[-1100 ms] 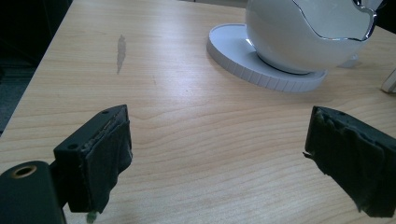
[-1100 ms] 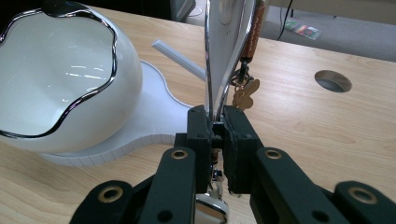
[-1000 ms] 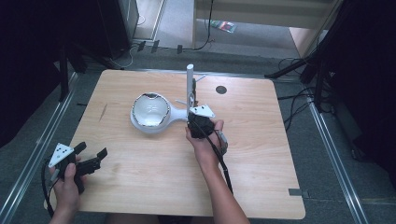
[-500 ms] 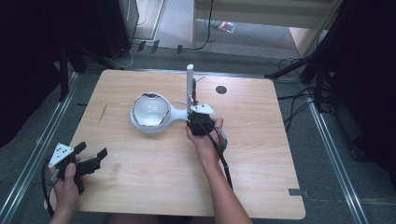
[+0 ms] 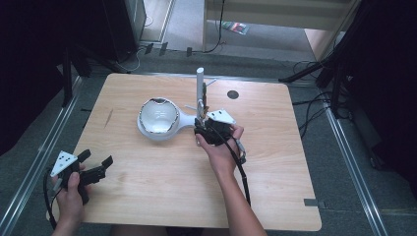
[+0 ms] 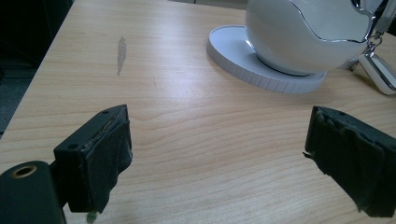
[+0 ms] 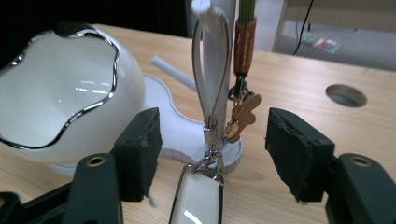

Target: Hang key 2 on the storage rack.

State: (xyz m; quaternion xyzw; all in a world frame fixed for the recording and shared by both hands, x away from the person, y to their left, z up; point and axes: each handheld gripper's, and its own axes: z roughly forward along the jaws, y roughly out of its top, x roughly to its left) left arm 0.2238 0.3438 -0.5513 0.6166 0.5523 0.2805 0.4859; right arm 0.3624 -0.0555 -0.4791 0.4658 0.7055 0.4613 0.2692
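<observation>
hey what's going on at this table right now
A person sits at a wooden table with a gripper in each hand. The right gripper is open at a white stand, its jaws either side of the keychains hanging from it: a white tag on a silver loop and a small brown charm. Nothing is gripped yet. A white egg-shaped bowl sits on the stand's base beside the post. The left gripper is open and idle at the near left corner.
</observation>
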